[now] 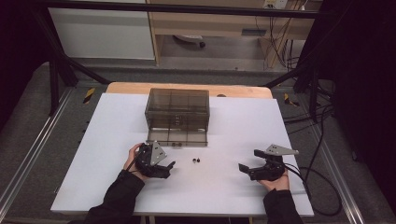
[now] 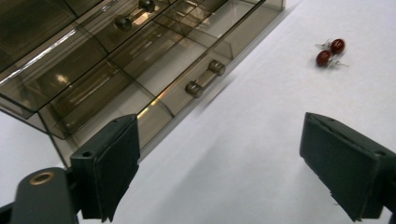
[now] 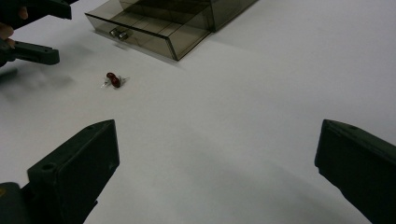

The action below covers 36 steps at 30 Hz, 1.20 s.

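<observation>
Two small dark-red round beads with thin wire legs (image 2: 330, 52) lie touching on the white table (image 1: 233, 186), just in front of the smoked clear plastic drawer box (image 1: 177, 112) with its bottom drawer pulled out. From above they are mere specks, their legs too fine to read; the pair lines up slantwise. Left gripper (image 1: 164, 169) and right gripper (image 1: 246, 164) flank them, jaws apart, empty.
</observation>
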Available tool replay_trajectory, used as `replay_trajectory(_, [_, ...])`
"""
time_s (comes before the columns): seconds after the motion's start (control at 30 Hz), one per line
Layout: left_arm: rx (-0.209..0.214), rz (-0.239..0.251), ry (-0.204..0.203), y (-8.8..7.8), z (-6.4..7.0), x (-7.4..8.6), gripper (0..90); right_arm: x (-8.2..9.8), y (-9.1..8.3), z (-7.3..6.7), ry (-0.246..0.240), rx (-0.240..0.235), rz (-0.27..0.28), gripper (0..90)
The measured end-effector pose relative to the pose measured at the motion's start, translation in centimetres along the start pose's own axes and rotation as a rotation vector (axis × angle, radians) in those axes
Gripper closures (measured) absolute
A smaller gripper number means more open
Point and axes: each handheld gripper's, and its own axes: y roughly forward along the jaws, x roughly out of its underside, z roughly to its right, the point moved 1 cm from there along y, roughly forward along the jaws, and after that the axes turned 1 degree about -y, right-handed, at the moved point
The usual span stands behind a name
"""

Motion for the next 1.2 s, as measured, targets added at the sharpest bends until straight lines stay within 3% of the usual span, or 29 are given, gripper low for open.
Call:
replay_trajectory(0.13, [0.033, 0.001, -0.029, 0.0, 0.3, -0.1, 11.3, 0.0, 0.0, 0.0, 0.001, 0.001, -0.001, 0.5])
replay_trajectory(0.73, [0.122, -0.005, -0.064, 0.3, 1.6, -0.9, 10.1, 0.0, 0.1, 0.0, 0.001, 0.003, -0.003, 0.6])
replay_trajectory(1.2, [0.169, 0.010, -0.096, 0.0, 2.1, -1.6, 9.2, 0.0, 0.1, 0.0, -0.001, 0.002, -0.004, 0.5])
